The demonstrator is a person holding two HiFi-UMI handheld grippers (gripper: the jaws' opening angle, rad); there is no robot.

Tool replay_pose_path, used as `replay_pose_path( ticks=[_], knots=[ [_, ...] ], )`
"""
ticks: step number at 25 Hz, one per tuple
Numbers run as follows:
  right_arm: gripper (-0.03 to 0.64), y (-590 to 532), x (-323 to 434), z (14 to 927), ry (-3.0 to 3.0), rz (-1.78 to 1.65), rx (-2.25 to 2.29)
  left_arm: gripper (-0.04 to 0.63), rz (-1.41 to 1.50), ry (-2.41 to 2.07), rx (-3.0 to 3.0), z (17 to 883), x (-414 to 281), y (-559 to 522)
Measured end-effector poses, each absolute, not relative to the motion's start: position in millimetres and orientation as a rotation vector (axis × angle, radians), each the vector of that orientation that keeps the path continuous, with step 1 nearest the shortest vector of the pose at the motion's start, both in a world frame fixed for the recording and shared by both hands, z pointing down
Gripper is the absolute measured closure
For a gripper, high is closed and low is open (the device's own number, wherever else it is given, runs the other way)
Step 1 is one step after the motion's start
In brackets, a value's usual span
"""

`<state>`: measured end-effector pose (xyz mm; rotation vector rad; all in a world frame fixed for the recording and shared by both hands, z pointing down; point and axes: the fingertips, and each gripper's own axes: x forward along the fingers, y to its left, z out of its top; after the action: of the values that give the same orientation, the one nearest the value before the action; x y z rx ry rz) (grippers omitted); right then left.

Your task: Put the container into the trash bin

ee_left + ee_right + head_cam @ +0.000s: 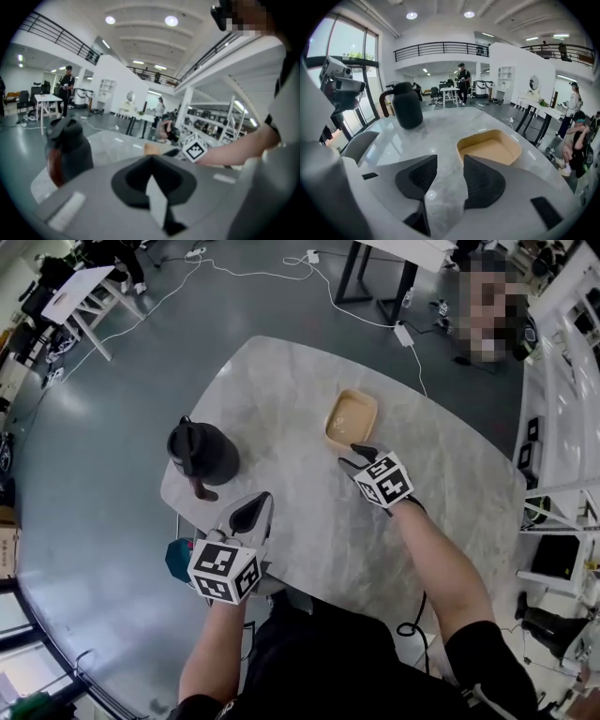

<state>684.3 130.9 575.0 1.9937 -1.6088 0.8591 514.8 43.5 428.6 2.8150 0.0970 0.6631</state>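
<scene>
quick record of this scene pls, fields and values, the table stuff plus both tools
surface: marble table
container: tan, open-topped, looks empty, upright on the table
jug: black with a brown handle, by the table's left edge
right tool: open, nothing between the jaws, container just ahead of it and not gripped
left tool: shut, holding nothing, near the table's near-left edge
task state: container not yet picked up

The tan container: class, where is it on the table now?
In the head view the container sits at the far right of the marble table, just beyond the open right gripper; the black jug stands to its left.
</scene>
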Motion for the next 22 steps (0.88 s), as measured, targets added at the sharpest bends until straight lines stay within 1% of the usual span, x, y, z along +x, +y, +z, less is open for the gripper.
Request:
replay_pose_path(
  ticks=[11,13,14,19,22],
  knots=[
    [0.486,121,707,628,-1.512,0.782,1.635,0.586,0.686,-0.014,2.784,452,507,41],
    [0.545,122,709,632,-1.476,0.759,1.592,0.586,0.683,-0.031,2.776,452,501,41],
    [0.601,123,711,632,-1.459,0.747,1.585,0.586,0.680,-0.040,2.775,451,498,40],
    [0.604,124,707,609,-1.421,0.732,1.677,0.586,0.632,-0.106,2.785,435,468,24],
    [0.604,122,683,586,-1.415,0.717,1.751,0.586,0.592,-0.152,2.785,424,437,6]
  ],
)
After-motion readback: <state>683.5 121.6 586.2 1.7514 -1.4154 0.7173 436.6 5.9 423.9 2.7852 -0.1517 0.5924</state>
